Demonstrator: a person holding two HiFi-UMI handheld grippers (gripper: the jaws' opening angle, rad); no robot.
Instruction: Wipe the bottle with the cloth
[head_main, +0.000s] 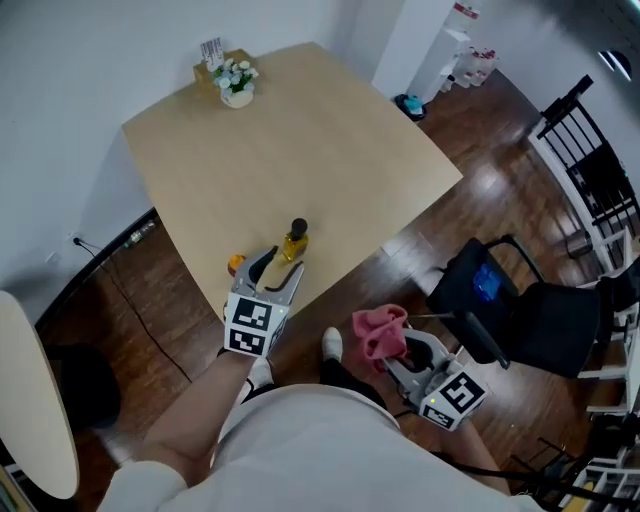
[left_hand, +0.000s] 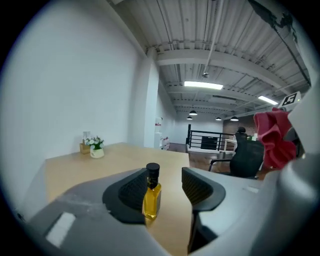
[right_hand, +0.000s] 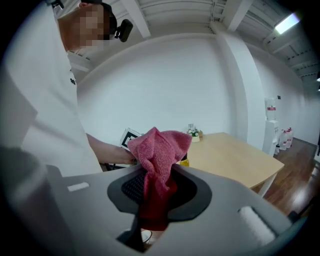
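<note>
The one small glass bottle of yellow oil (left_hand: 151, 197) stands upright on the light wooden table (head_main: 300, 140), black cap up and long axis vertical. It sits at the mouth of your left gripper (head_main: 278, 270), whose jaws are spread wide, nearer the left jaw and not squeezed. Your right gripper (right_hand: 159, 196) is off to the right, past the table edge. It clamps the one crumpled pink terry cloth (right_hand: 160, 147).

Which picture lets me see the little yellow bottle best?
The left gripper view: the bottle stands close and upright, framed by the open left claw. The head view shows it tiny from above on the table. In the right gripper view the red cloth hides nearly all of it.
</note>
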